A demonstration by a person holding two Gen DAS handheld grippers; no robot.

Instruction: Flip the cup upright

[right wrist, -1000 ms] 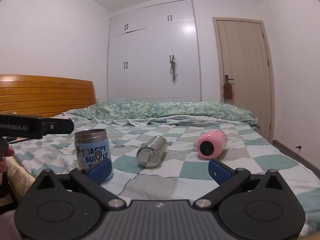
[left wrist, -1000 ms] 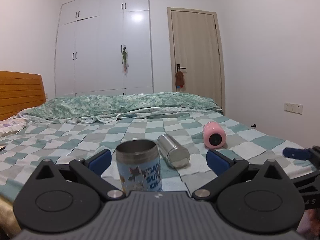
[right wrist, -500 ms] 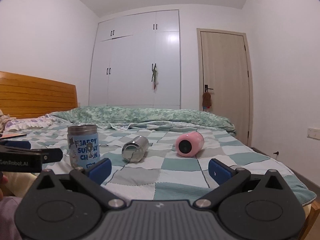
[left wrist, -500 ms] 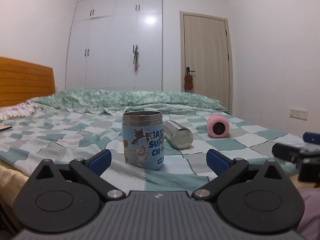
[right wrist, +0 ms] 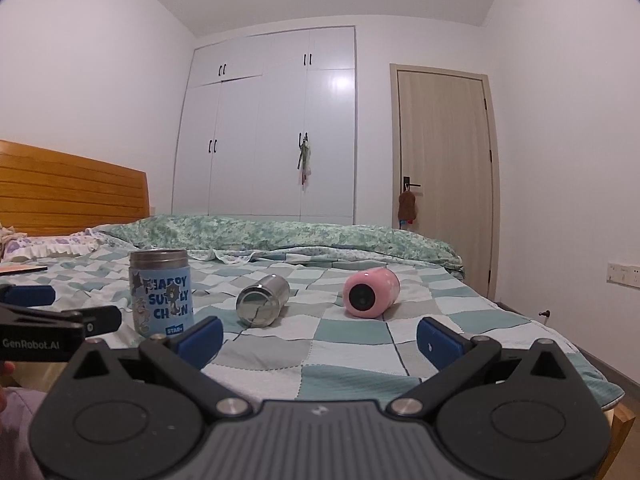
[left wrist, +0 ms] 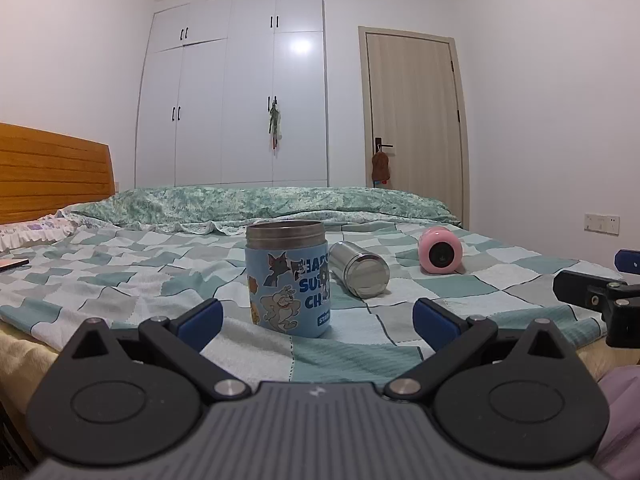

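Left wrist view: left gripper (left wrist: 316, 317), jaws apart and empty, faces the upright blue cup (left wrist: 289, 277) just ahead between them. Right gripper (right wrist: 319, 336), jaws also apart, has the steel cup (right wrist: 263, 300) and pink cup (right wrist: 372, 292) lying ahead on the bed (right wrist: 352, 344). Either could roll away on the soft quilt if nudged off-centre.

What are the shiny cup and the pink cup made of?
The shiny cup looks like bare steel: silvery, with mirror-like reflections on its end. The pink cup has a smooth matte pink skin, perhaps plastic or painted metal; I cannot tell which.
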